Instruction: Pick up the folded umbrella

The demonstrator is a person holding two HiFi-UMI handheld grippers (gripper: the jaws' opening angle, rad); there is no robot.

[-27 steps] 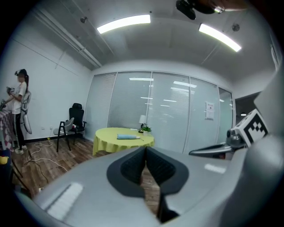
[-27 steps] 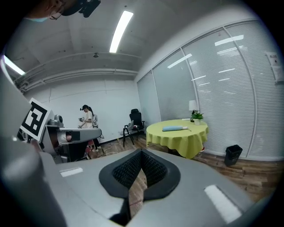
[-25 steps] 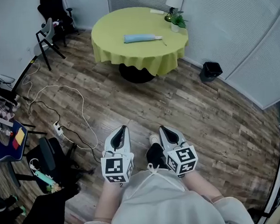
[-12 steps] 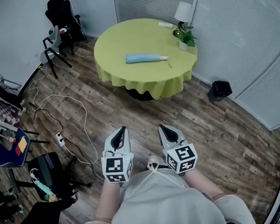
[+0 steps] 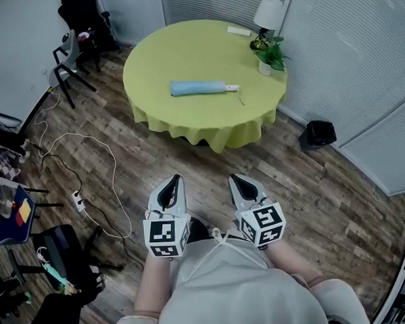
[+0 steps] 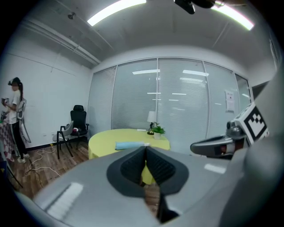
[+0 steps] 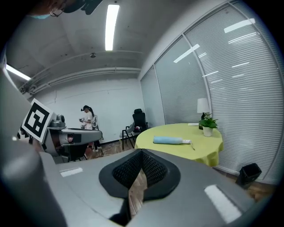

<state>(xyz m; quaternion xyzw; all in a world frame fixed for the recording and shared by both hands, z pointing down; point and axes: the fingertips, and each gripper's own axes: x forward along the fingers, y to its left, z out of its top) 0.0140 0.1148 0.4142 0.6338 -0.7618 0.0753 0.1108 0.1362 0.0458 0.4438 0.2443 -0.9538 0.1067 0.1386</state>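
Left claw [image 5: 177,179] closed, folded umbrella [image 5: 198,88] light blue, white handle

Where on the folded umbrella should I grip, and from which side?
Grip the umbrella mid-body, across its narrow width, coming down from above at the near table edge. It lies flat, crosswise to you, white handle to the right.

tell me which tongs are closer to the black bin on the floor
Right. The right tongs sit down-left of the black bin in the head view; the left tongs sit farther left still, beyond the right ones.
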